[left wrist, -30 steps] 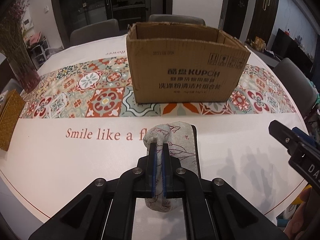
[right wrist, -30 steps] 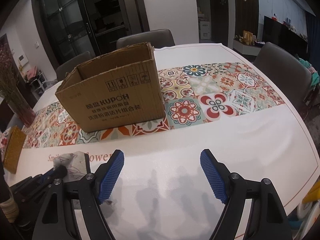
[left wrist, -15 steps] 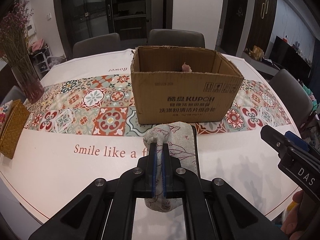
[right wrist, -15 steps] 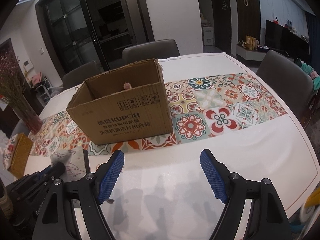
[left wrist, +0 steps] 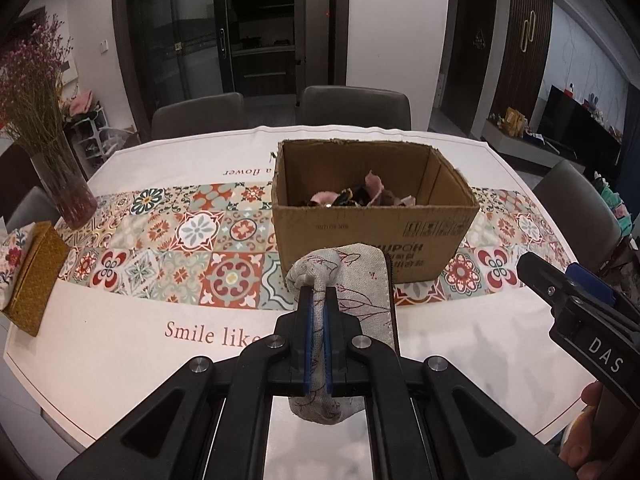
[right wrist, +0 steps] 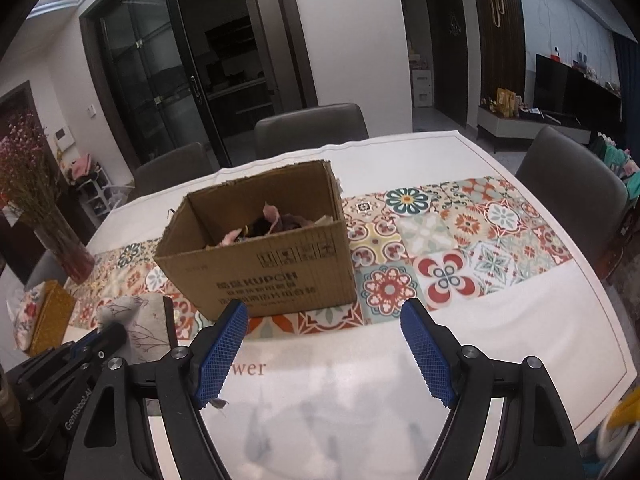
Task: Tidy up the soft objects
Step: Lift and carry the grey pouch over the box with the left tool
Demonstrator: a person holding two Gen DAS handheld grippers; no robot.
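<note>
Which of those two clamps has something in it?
The left gripper: it pinches a grey cloth pouch. The right gripper gapes wide, nothing between.

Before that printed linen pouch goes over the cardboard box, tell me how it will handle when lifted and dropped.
The linen pouch is probably soft and floppy: it bunches and folds where the left gripper pinches it. It looks light, since a narrow pinch carries it whole. Once released above the cardboard box it should slump, not roll, though its dark zipper edge may be stiffer.

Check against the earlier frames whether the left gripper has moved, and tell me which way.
Yes. The left gripper, shut on the fabric pouch, has risen: the cardboard box now sits lower in its view, and the contents show over the rim.
</note>
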